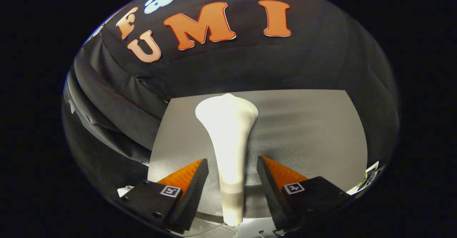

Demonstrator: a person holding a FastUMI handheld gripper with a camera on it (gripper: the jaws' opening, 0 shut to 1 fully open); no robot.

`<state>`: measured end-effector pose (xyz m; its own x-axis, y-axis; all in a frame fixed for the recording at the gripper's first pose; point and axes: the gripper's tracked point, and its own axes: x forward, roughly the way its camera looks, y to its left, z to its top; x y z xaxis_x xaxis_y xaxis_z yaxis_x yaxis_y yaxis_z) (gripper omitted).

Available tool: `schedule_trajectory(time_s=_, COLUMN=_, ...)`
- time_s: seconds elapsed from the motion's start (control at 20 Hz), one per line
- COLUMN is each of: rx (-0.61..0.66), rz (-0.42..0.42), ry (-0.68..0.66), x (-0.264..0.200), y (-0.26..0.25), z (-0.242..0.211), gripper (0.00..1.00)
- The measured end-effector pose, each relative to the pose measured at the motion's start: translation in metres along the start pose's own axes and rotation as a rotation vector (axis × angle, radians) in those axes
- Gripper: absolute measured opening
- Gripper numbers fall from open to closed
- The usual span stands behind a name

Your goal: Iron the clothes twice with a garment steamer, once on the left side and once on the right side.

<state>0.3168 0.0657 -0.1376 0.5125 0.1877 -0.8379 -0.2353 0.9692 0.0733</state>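
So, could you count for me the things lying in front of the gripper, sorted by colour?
White: 1, the garment steamer, standing between the open gripper fingers, which do not touch it.
Grey: 1, the flat cloth under and beyond the steamer.
Total: 2

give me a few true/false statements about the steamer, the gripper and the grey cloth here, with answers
1. The white garment steamer stands between the gripper fingers. True.
2. Both fingers press on the steamer's handle. False: the jaws stand open, with a gap on each side of the handle.
3. The steamer's wide head points away from the gripper, beyond the fingertips. True.
4. The grey cloth lies crumpled in a heap. False: it lies spread flat and smooth under and behind the steamer.
5. The steamer is black. False: it is white.
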Motion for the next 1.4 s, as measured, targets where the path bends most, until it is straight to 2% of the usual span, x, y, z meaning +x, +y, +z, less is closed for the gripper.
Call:
schedule_trajectory(time_s=0.25, rx=0.011, rz=-0.023, ry=0.107, x=0.011, y=0.002, z=-0.012, gripper=0.72)
schedule_trajectory(time_s=0.45, rx=0.024, rz=-0.037, ry=0.164, x=0.013, y=0.000, z=-0.020, gripper=0.51)
schedule_trajectory(time_s=0.65, rx=0.017, rz=-0.062, ry=0.151, x=0.011, y=-0.004, z=-0.019, gripper=0.47)
schedule_trajectory(time_s=0.9, rx=0.006, rz=-0.075, ry=0.096, x=0.003, y=-0.001, z=-0.014, gripper=0.46)
schedule_trajectory(time_s=1.05, rx=0.010, rz=-0.082, ry=0.020, x=-0.008, y=0.003, z=-0.011, gripper=0.46)
schedule_trajectory(time_s=1.1, rx=0.010, rz=-0.092, ry=-0.013, x=-0.011, y=0.002, z=-0.008, gripper=0.42)
schedule_trajectory(time_s=1.4, rx=0.045, rz=-0.151, ry=-0.213, x=-0.047, y=0.004, z=-0.007, gripper=0.42)
